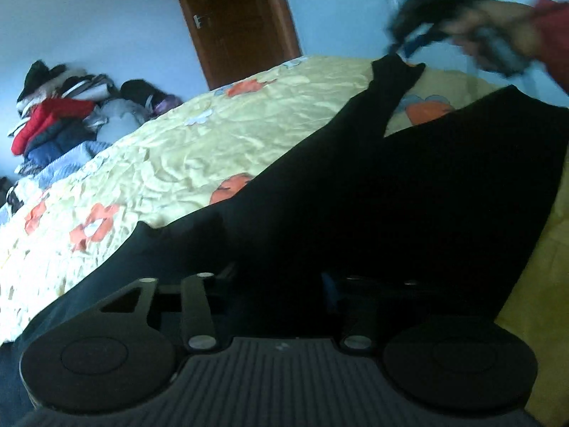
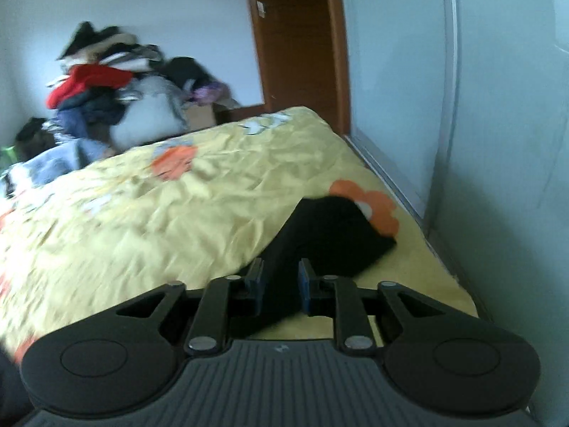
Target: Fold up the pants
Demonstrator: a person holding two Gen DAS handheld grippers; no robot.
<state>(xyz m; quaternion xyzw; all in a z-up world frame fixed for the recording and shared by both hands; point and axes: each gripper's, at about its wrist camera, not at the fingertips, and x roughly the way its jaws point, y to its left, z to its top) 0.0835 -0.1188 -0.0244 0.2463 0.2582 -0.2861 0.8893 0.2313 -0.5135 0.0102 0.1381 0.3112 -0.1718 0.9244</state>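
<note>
Covering most of both views, the bed (image 2: 177, 192) wears a yellow flowered quilt, and the black pants (image 1: 373, 185) lie spread across it near its edge, one leg (image 2: 330, 235) stretching toward the wall. The left gripper (image 1: 281, 284) sits low over the dark cloth; its jaws cannot be told. The right gripper (image 2: 281, 281) has its jaws parted, cloth between them, pads clear.

Left tongs (image 1: 281, 284) lost against black pants (image 1: 355, 185); clothes pile (image 2: 106, 82) blurred.
</note>
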